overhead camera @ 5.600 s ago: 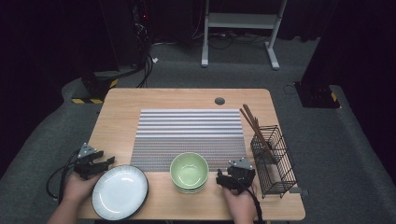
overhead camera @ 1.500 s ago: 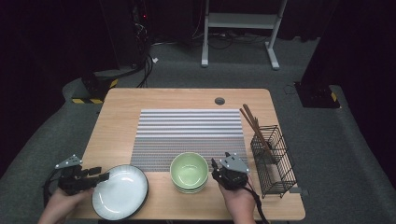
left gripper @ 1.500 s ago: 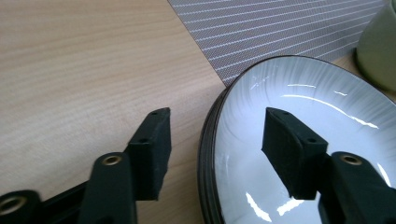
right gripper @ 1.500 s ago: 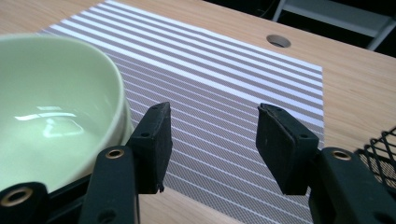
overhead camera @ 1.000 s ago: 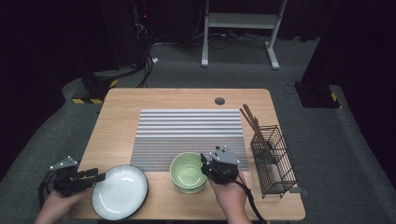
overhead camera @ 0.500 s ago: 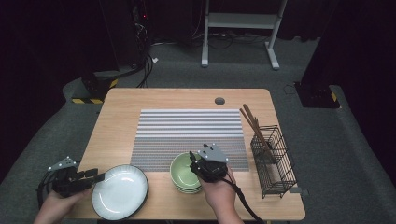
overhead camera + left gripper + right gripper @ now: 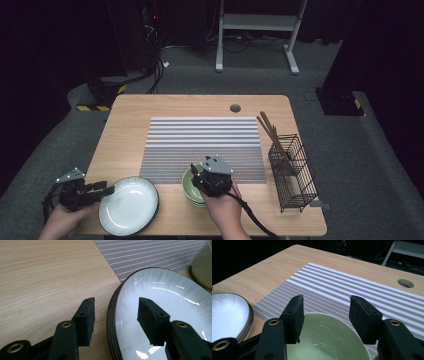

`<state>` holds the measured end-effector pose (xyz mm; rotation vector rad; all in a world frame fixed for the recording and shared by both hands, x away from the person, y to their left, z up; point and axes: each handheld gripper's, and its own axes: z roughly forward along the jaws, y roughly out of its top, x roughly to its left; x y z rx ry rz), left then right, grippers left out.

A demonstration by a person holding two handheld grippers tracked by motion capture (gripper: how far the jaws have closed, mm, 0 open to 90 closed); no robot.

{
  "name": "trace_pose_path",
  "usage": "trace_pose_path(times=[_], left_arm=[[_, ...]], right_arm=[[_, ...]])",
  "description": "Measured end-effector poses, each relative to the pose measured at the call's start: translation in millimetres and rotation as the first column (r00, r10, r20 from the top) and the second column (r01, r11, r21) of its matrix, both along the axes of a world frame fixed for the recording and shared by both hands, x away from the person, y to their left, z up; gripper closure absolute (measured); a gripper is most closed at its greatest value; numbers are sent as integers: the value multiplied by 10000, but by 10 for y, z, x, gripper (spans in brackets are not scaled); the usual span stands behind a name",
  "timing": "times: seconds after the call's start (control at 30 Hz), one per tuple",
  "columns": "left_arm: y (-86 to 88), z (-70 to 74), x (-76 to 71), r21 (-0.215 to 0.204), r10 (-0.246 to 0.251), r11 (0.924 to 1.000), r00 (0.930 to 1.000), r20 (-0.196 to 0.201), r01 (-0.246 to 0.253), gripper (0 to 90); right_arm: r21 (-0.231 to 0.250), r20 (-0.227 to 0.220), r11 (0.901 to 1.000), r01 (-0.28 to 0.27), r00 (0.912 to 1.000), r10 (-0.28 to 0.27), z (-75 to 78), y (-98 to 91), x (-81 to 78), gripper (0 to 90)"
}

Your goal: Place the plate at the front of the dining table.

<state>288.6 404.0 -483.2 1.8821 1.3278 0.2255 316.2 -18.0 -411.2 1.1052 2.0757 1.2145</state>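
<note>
The wooden table (image 7: 130, 115) carries a striped placemat (image 7: 202, 140) in its middle, and both pieces of crockery sit along the near edge, just in front of the mat. The white plate (image 7: 128, 206) lies at the near left corner. The left gripper (image 7: 102, 189) comes at it level from the left, jaws spread, with the rim running between them: one pad over the wood outside, the other over the glazed face, neither pressing. The green bowl (image 7: 192, 189) stands just right of the plate, and the right gripper (image 7: 197, 176) hangs directly over it, jaws wide and having just narrowed a little, nothing between them. In the right gripper view the bowl's far rim sits below and between the pads. The gripper and hand cover most of the bowl from above. Both look like stacks; how many pieces each holds I can't tell.
</note>
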Motion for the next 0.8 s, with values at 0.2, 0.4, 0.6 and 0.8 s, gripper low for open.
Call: trace_pose_path(times=[0.2,0.4,0.6,0.8], left_arm=[[-1,10,-4,-108,16,9999,10000,-69,-17,490],[12,23,-16,-183,47,9998,10000,-31,-47,503],[14,2,-17,-65,-33,10000,10000,-90,32,559],[-1,10,-34,86,-51,9999,10000,-30,51,571]], right_arm=[[-3,-341,9995,-307,9989,306,26,125,-2,519],[347,-784,9979,-552,9952,578,26,230,9,542],[209,-822,9966,-793,9933,808,14,339,-15,544],[434,-938,9927,-1124,9888,1160,16,480,-71,568]])
